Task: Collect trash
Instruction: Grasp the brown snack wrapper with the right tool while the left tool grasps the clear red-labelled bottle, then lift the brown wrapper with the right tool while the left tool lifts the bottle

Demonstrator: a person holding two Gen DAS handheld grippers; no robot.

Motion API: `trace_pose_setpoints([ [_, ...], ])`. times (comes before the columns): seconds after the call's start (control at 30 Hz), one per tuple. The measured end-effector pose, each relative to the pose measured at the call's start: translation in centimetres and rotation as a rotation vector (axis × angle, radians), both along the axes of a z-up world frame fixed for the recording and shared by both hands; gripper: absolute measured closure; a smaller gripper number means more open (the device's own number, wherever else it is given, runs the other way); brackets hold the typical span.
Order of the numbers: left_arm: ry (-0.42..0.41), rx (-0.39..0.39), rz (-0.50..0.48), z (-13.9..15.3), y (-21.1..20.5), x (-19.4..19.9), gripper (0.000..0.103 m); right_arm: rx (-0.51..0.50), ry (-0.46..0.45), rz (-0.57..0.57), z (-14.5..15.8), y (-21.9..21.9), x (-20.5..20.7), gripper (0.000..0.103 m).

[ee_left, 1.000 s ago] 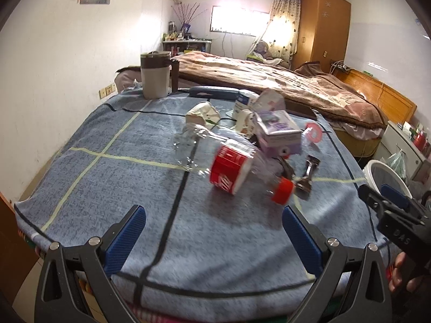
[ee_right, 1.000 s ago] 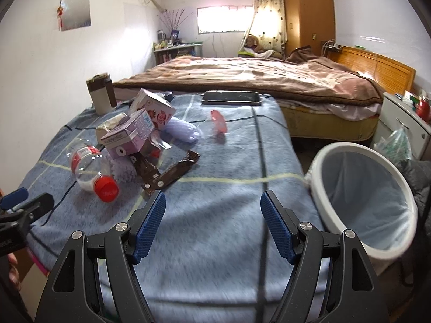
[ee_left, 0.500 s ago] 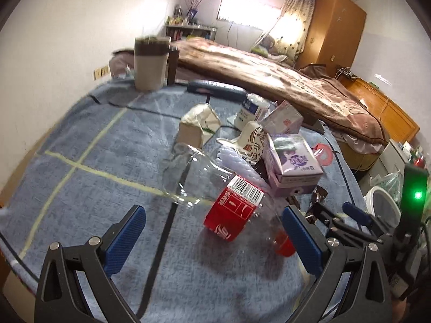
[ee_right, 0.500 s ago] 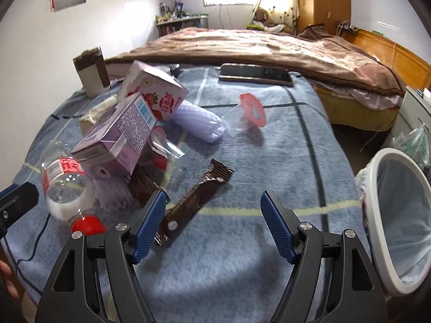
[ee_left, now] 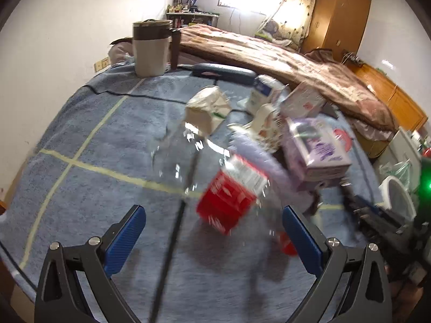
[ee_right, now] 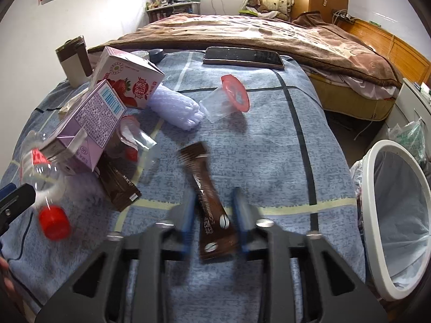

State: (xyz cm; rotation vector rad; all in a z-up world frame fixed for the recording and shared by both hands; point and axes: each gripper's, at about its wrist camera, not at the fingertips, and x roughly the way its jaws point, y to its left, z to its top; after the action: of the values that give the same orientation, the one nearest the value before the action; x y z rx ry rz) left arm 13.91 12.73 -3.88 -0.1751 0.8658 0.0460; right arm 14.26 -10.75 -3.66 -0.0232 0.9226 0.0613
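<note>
Trash lies on a blue cloth-covered table [ee_left: 80,140]. A clear plastic bottle [ee_left: 215,183] with a red label and red cap lies between the fingers of my open left gripper [ee_left: 212,231]; it also shows in the right wrist view [ee_right: 43,183]. My right gripper [ee_right: 214,215] is closing around a brown coffee sachet [ee_right: 210,204], its blurred blue pads a little apart from the sachet's sides. A purple carton [ee_right: 86,126], a pink strawberry carton [ee_right: 126,80], a clear cup with a red lid [ee_right: 226,102] and a second brown sachet [ee_right: 118,183] lie beyond.
A white bin with a bag liner [ee_right: 396,215] stands right of the table. A phone [ee_right: 242,58] lies at the table's far edge. A brown and white lidded container [ee_left: 150,48] stands at the far left. A bed [ee_right: 269,32] lies behind.
Both grippers have moved forward. The bottle now lies between the left fingers. The right gripper's jaws have narrowed around the brown sachet.
</note>
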Motion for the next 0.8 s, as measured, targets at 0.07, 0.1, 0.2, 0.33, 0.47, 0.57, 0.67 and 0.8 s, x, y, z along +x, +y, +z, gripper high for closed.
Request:
trace_pose_setpoints([
  [0.07,0.009,0.036,0.017,-0.2,0.9,-0.4,0.0,0.0,-0.003,0.007,0.1,-0.1,-0.4,0.084],
  [0.1,0.012,0.051,0.03,-0.2,1.4,-0.6,0.0,0.009,-0.002,0.016,0.0,0.0,-0.6,0.084],
  [0.2,0.015,0.056,0.06,-0.3,3.0,-1.2,0.0,0.027,-0.001,0.034,-0.1,0.3,-0.2,0.084],
  [0.33,0.006,0.021,0.116,0.0,4.8,-1.7,0.0,0.061,0.001,0.068,0.0,0.9,-0.5,0.084],
  [0.47,-0.04,-0.088,0.083,1.4,4.3,-1.7,0.0,0.077,-0.003,0.091,0.1,1.1,-0.6,0.084],
  [0.57,-0.034,-0.094,0.083,1.9,3.1,-0.5,0.0,0.084,-0.009,0.093,0.2,1.0,-0.7,0.084],
  [0.67,-0.028,-0.091,0.1,2.2,2.2,0.8,0.0,0.097,-0.013,0.092,0.3,0.7,-0.7,0.084],
  [0.8,0.012,-0.075,0.129,1.7,0.7,2.5,0.0,0.109,-0.007,0.104,0.2,0.7,-0.6,0.084],
])
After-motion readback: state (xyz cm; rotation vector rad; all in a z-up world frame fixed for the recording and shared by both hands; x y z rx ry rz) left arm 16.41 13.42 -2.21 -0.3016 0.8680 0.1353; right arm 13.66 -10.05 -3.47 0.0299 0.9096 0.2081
